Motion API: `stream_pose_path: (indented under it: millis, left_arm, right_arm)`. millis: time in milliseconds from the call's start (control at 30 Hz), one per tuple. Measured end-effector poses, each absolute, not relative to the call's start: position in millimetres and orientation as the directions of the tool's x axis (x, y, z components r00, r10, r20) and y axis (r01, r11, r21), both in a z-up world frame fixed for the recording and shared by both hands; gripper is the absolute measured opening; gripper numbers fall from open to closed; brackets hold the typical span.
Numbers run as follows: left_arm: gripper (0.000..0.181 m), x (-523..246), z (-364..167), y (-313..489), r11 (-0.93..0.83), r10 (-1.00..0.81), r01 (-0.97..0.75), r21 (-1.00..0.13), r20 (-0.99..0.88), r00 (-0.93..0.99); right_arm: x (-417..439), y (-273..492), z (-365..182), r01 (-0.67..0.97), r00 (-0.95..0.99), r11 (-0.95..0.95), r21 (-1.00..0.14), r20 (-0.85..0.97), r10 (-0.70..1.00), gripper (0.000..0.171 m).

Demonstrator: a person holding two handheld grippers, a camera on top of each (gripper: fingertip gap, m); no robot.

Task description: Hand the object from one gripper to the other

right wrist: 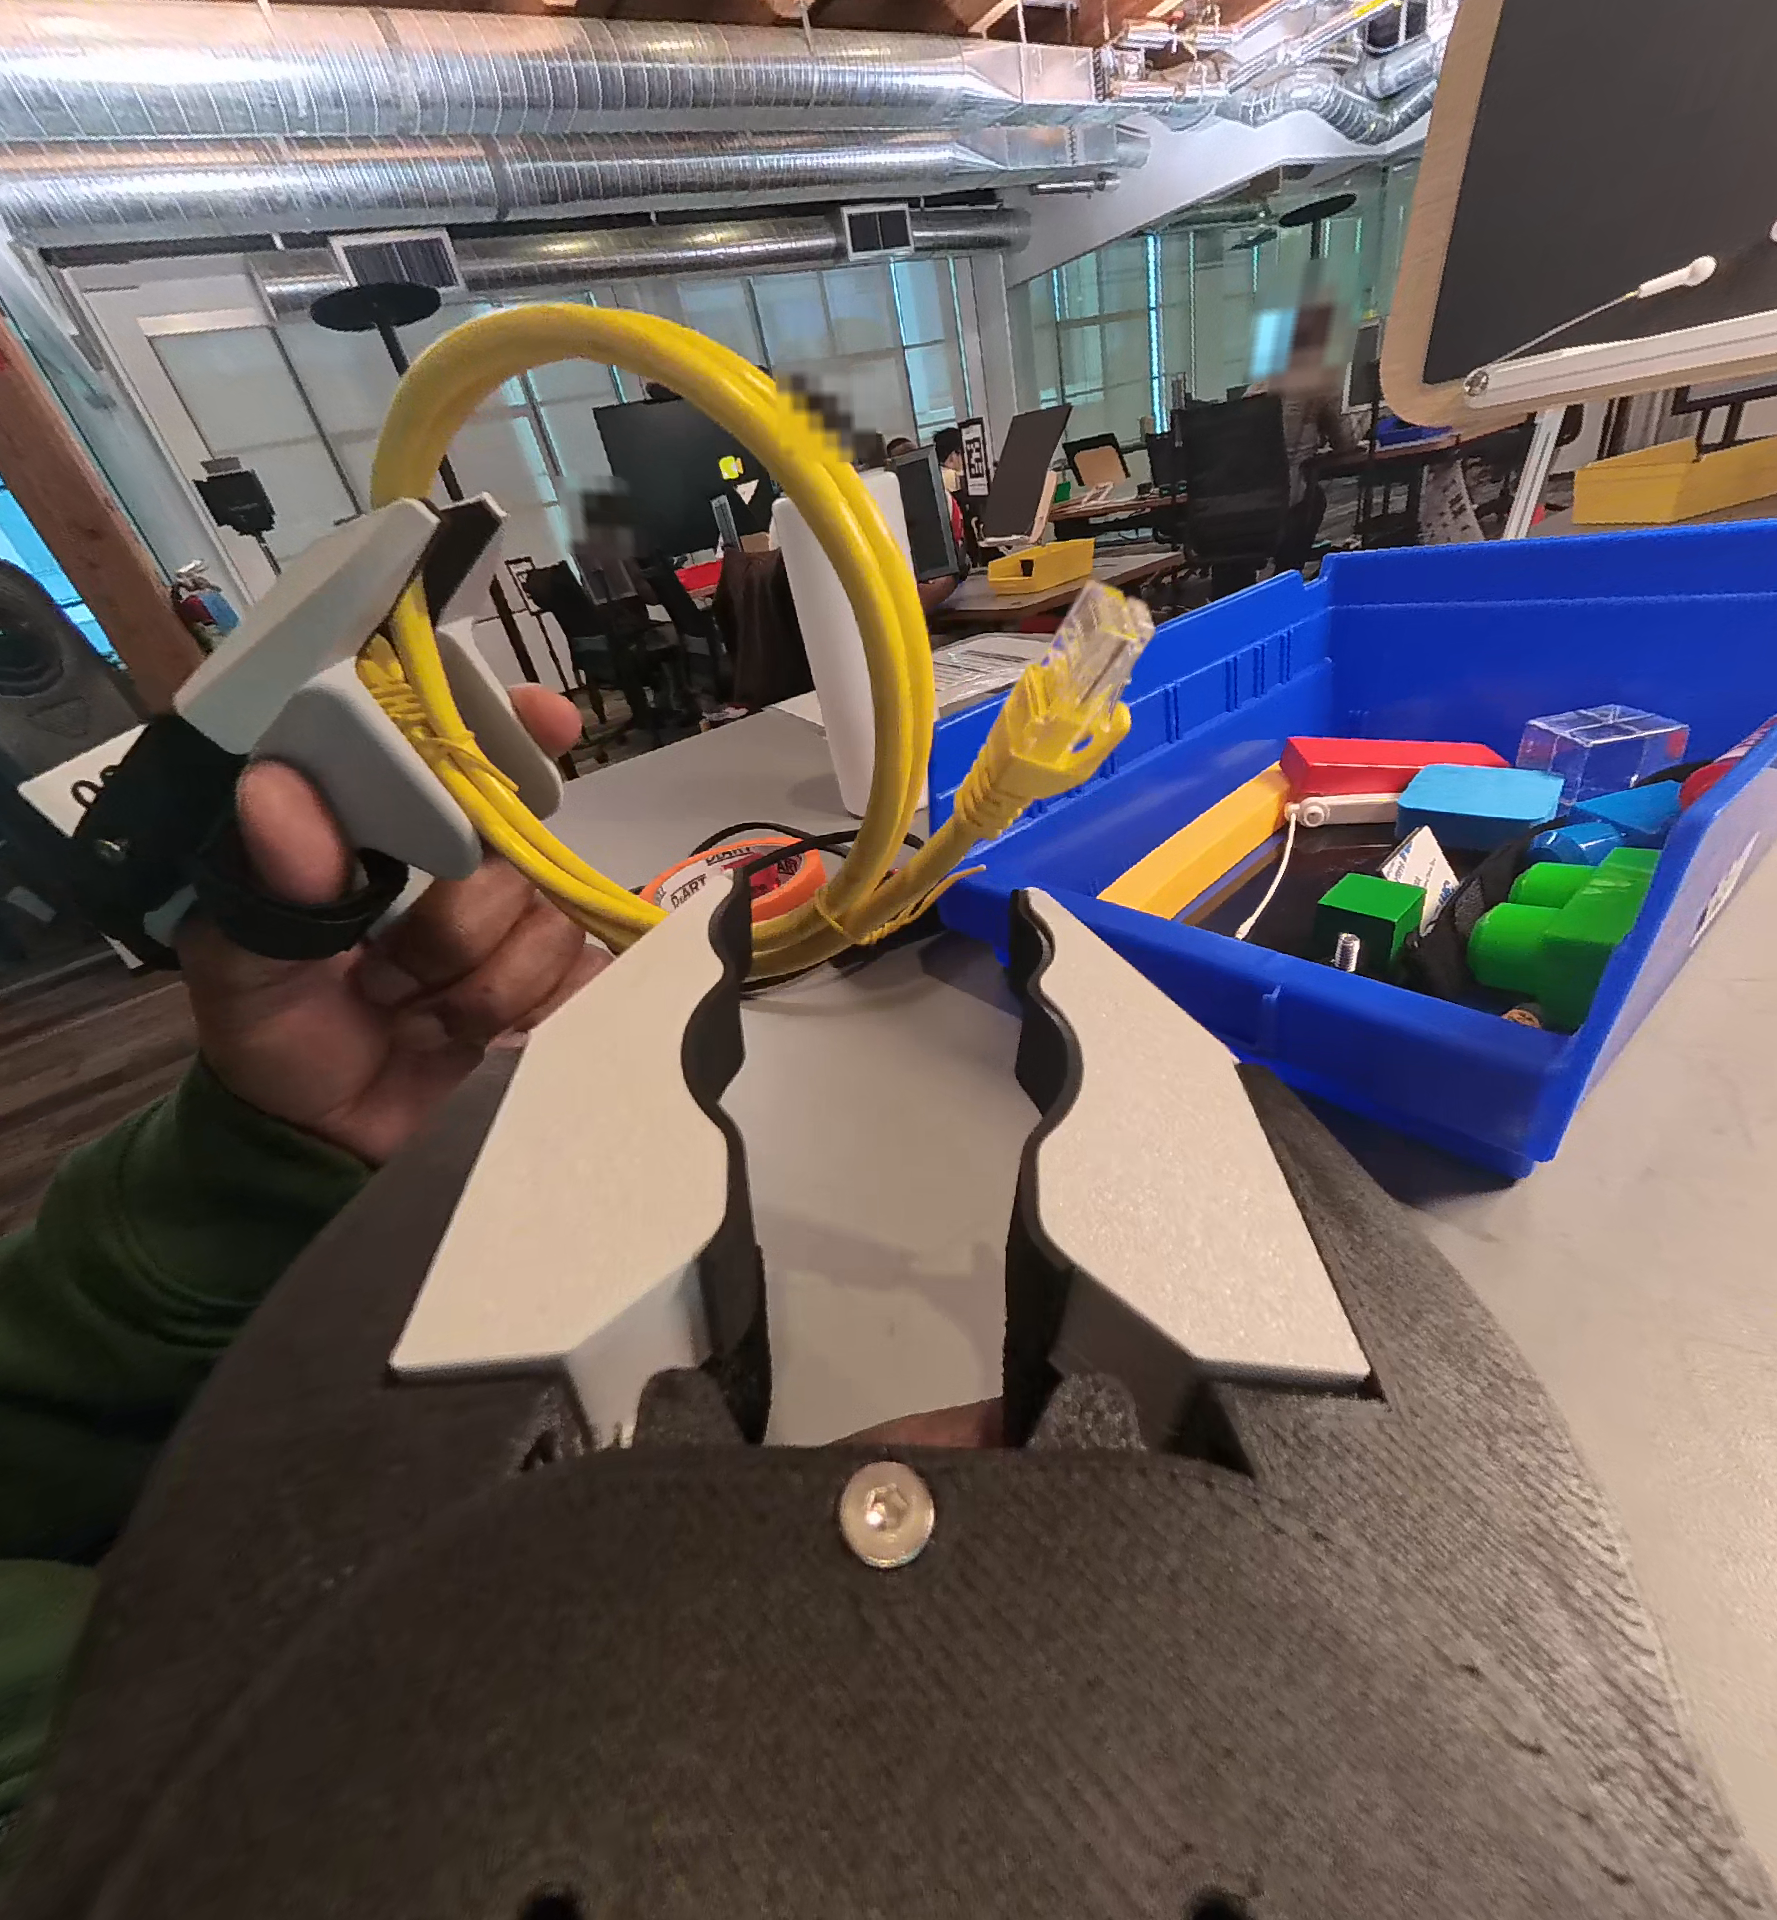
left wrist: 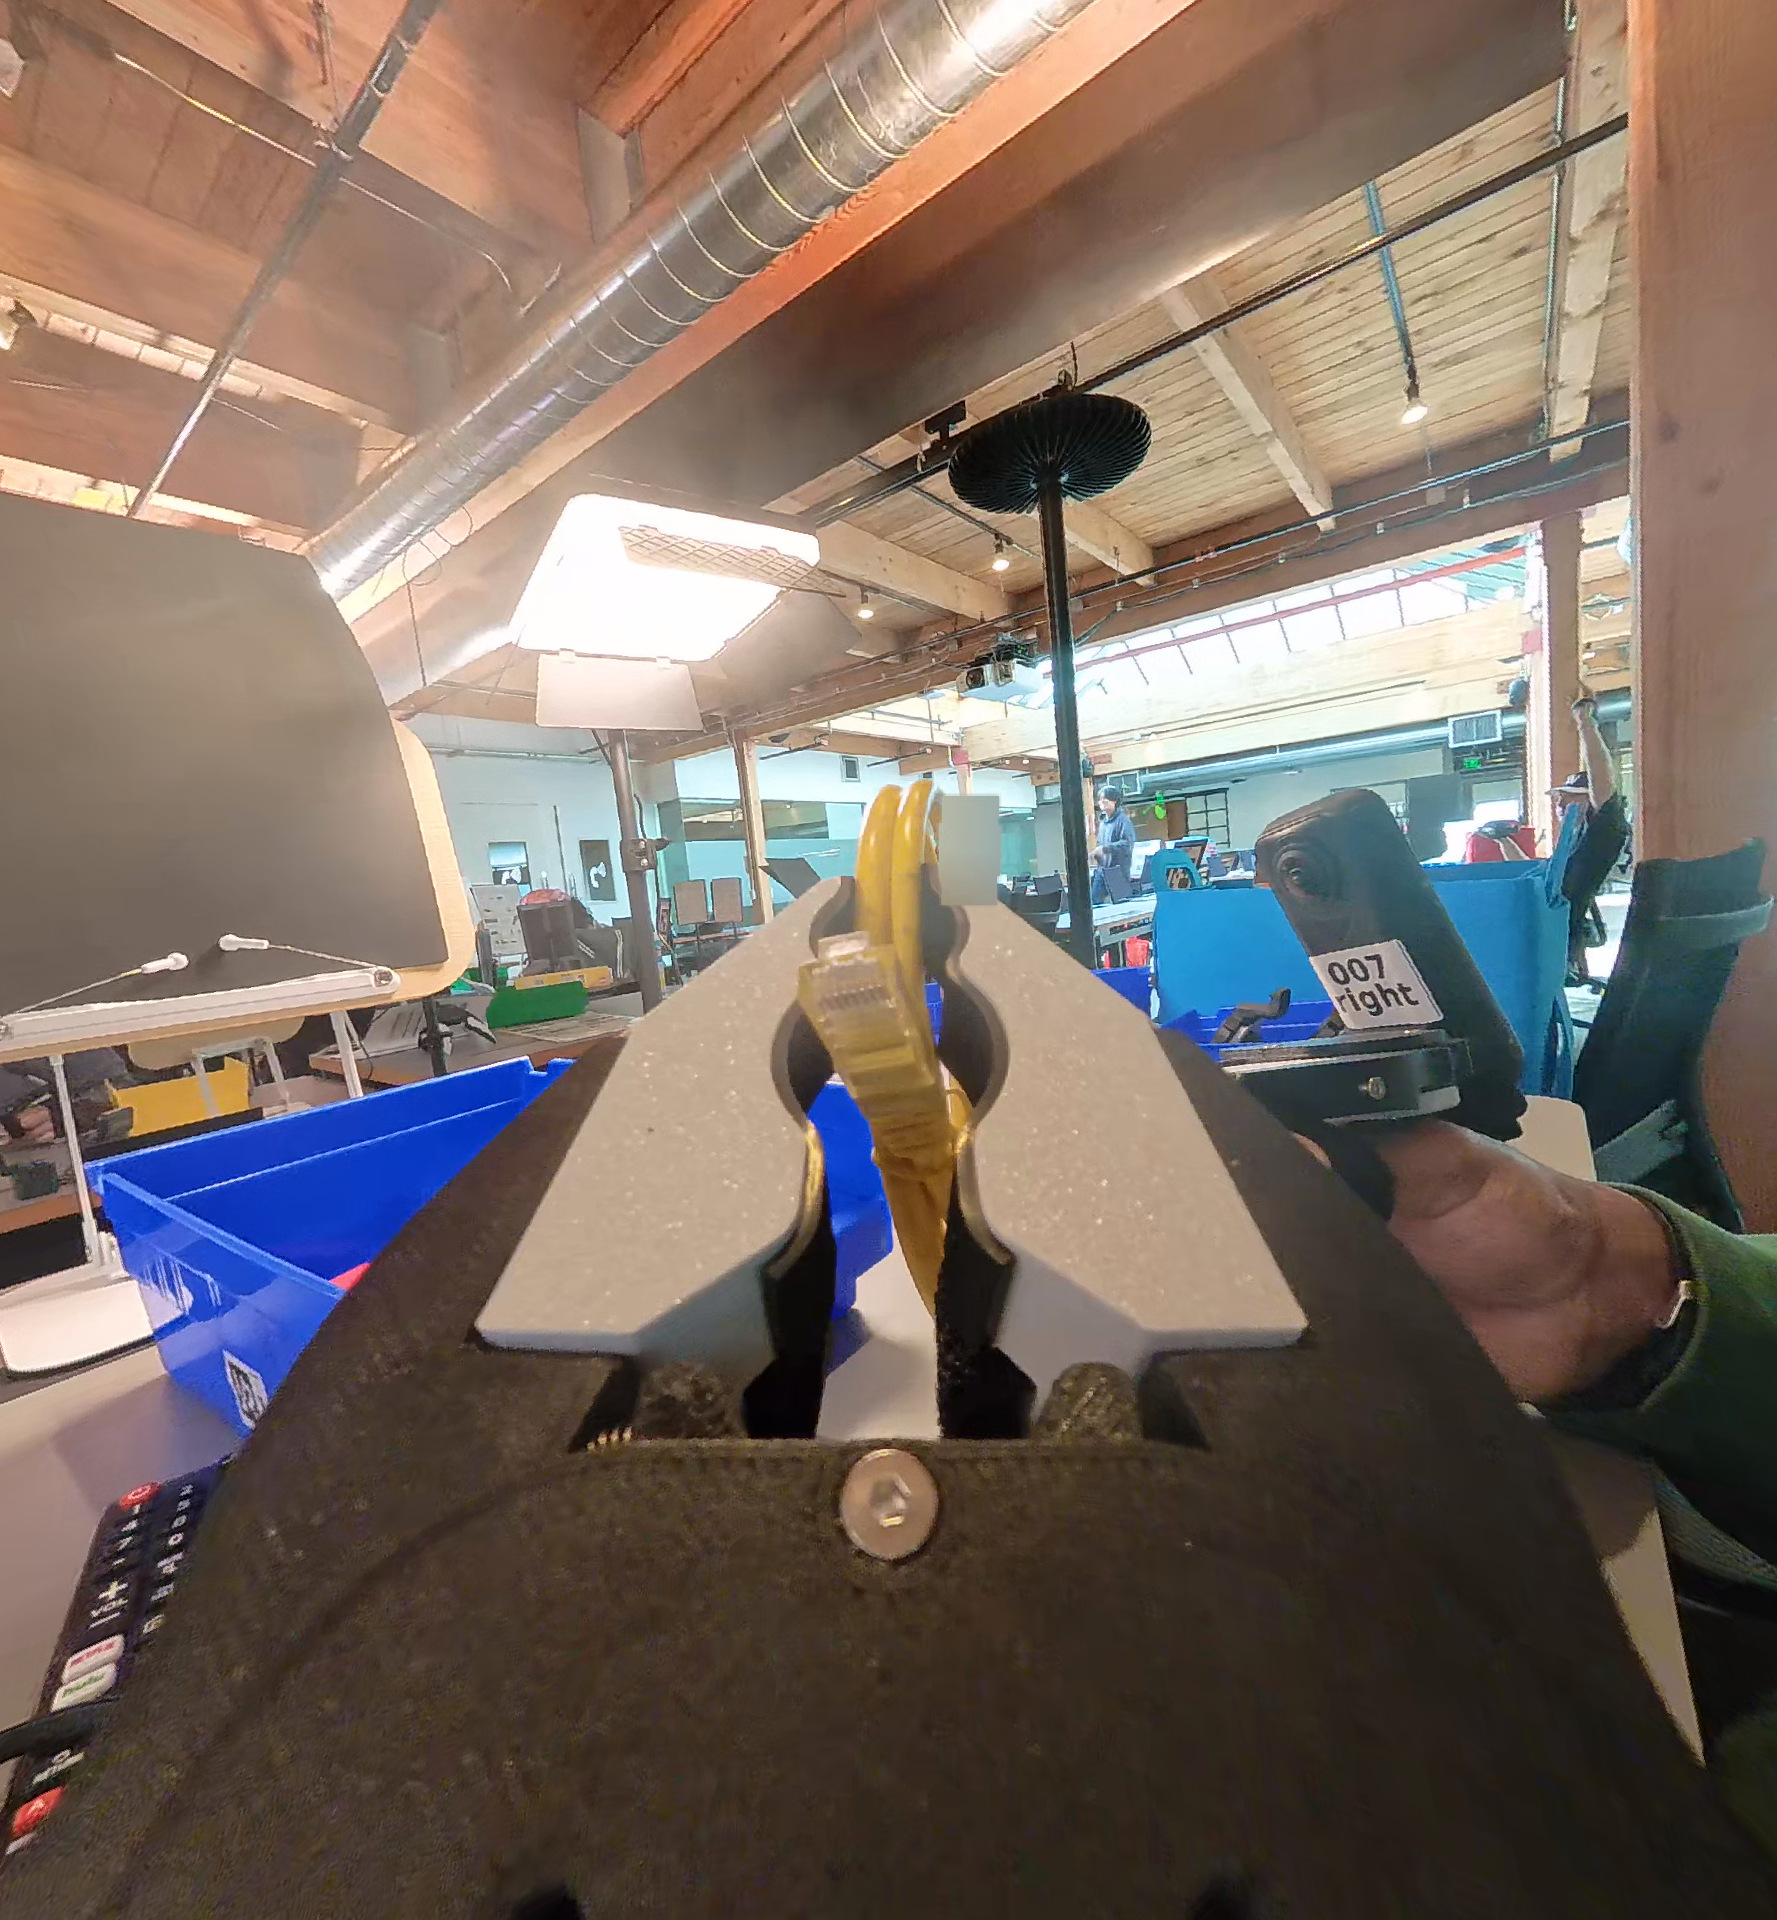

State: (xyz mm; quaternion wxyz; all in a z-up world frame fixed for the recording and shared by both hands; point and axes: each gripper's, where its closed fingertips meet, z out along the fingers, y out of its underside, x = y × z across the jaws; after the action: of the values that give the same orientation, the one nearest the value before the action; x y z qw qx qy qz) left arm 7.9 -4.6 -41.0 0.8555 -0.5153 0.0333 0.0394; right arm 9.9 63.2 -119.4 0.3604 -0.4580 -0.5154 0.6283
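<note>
Cable (right wrist: 863, 582), yellow and coiled, is held off the surface (right wrist: 1642, 1143), pinched between the fingers of the left tool (left wrist: 889, 935). Right tool (right wrist: 868, 925) is spread and holds nothing, its tips just below the coil. Blue bin (right wrist: 1383, 1029) of blocks sits beside it.

Open-plan workshop office — exposed ducts (right wrist: 448, 94), timber ceiling beams (left wrist: 1248, 384), desks with monitors (right wrist: 676, 468), parts bins (right wrist: 1435, 644)
</note>
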Motion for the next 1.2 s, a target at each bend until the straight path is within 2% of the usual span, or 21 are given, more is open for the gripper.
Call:
stream_pose_path:
  millis: [167,333,433,533,667,833,1067,1200]
  left_arm:
    - [0.011,13.7,-41.3,-3.4,0.466,0.016,-0.114,-0.878,-0.121,0.993]
    - [0.012,18.9,-44.0,0.0,0.453,0.001,-0.127,-0.883,-0.142,0.99]
    - [0.012,16.6,-49.0,4.6,0.42,0.005,-0.126,-0.899,-0.136,0.991]
    - [0.011,15.2,-60.2,14.5,0.35,0.008,-0.133,-0.927,-0.139,0.99]
    - [0.023,7.0,-75.2,25.8,0.243,0.073,-0.184,-0.952,-0.171,0.983]
    - [0.029,2.5,-74.4,25.6,0.23,0.15,-0.258,-0.938,-0.228,0.962]
    - [0.034,13.5,-63.5,19.2,0.284,0.186,-0.361,-0.888,-0.318,0.93]
    - [0.03,18.7,-69.1,23.8,0.231,0.227,-0.469,-0.853,-0.421,0.878]
  right_arm:
    - [10.8,64.0,-118.3,0.016,-0.326,-0.226,-0.974,-0.219,0.92,0.045]
    - [14.1,71.6,-109.4,-0.04,-0.304,-0.234,-0.971,-0.212,0.929,0.02]
    - [15.9,82.0,-104.0,-0.089,-0.242,-0.2,-0.976,-0.174,0.955,0.017]
    - [16.8,99.4,-102.5,-0.118,-0.115,-0.127,-0.985,-0.113,0.987,0.015]
    - [21.4,120.7,-98.7,-0.144,0.047,-0.026,-0.989,-0.033,0.998,0.012]
    - [23.8,126.9,-97.3,-0.115,0.193,0.174,-0.978,0.149,0.97,0.012]
    - [26.0,116.7,-90.5,-0.067,0.323,0.484,-0.872,0.44,0.838,0.012]
    - [26.1,106.9,-88.5,-0.054,0.344,0.584,-0.81,0.534,0.772,0.012]
